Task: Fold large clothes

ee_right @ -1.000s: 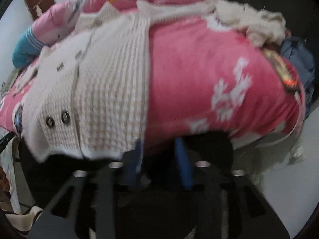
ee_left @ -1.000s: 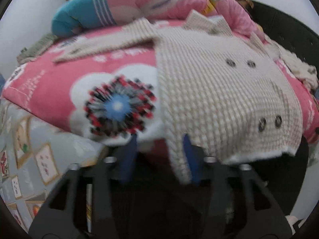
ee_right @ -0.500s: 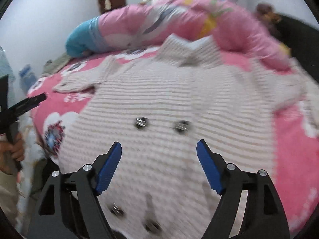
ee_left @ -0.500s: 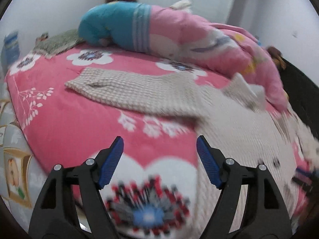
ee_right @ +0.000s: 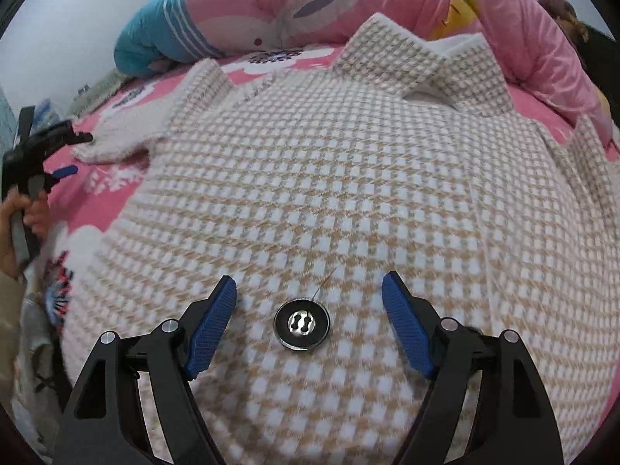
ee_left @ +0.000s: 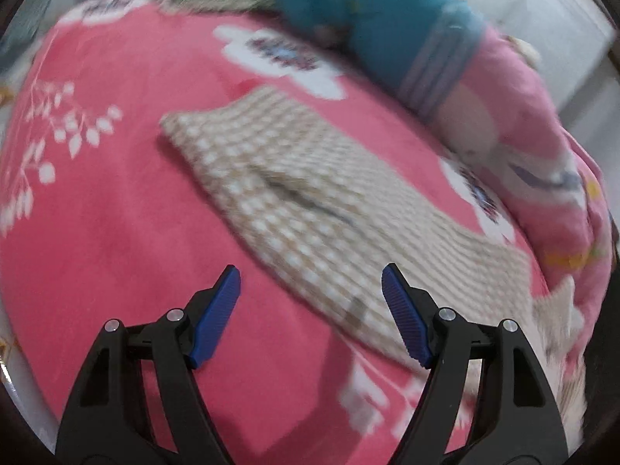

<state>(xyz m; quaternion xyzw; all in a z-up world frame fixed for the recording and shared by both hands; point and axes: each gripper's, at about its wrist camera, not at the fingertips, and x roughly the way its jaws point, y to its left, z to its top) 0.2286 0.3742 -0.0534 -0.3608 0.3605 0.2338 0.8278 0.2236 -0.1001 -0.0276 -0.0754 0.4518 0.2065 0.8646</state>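
A pink blanket (ee_left: pixel 116 232) with white flower prints covered the bed and filled most of both views. Along its far side lay a rolled quilt (ee_right: pixel 271 4), mostly pink, with a teal end (ee_left: pixel 372 19) marked by pale stripes.

A checked coat (ee_right: pixel 329 178), beige and white, was spread flat on the blanket with its front up. Its collar (ee_right: pixel 418 58) pointed toward the far side, close to the quilt. One sleeve (ee_left: pixel 294 201) stretched out to the left across the blanket, its cuff end lying flat with a shallow crease along the middle. In the left wrist view that sleeve ran from the far left toward the near right, where it joined the body of the coat; the view was blurred.

The left gripper (ee_left: pixel 310 290) hung above the blanket and the near edge of the sleeve with its blue fingers spread wide and nothing between them. In the right wrist view it appeared at the far left edge, held by a hand (ee_right: pixel 27 213).

The right gripper (ee_right: pixel 308 302) hovered low over the coat's front, its fingers likewise wide apart and holding nothing. Whether its tips touched the cloth could not be told.

A dark round button (ee_right: pixel 302 323) with a shiny centre sat on the coat between the right gripper's fingers, a loose thread trailing from it.
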